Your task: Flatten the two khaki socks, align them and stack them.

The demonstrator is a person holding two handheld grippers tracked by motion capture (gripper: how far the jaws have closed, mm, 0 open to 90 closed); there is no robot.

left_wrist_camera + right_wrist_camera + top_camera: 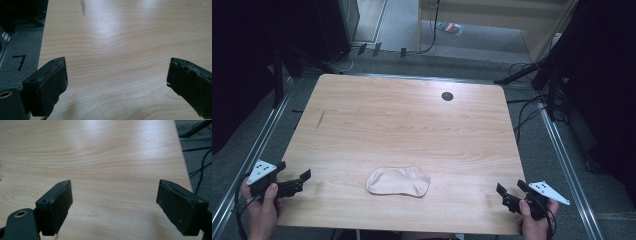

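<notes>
Pale pink sock (398, 181), soft knit, flattened into a rounded oblong with a slightly creased right end, is lying on the table (412, 125) near the front edge, about midway between the two tools and well apart from both. Table is light wood-grain laminate, smooth with a soft sheen, rounded corners; a small dark round hole (447, 96) is sitting near the far edge and a thin dark streak (320, 119) is marking the left side. Left tool (294, 181) is hovering at the front left corner, held in a hand (262, 210), jaws standing wide apart with nothing between them; in the left gripper view (116, 77) the black pads (53, 85) are looking rough and worn, blocky, angled. Right tool (512, 192) is resting at the front right corner in the other hand (536, 222), jaws also spread wide and empty; in the right gripper view (115, 202) its pads (60, 202) are showing matte black, chipped at the edges. Each tool is carrying a grey three-cornered plate with dots. Grey carpet floor (267, 150) with loose black cables is surrounding the table.
</notes>
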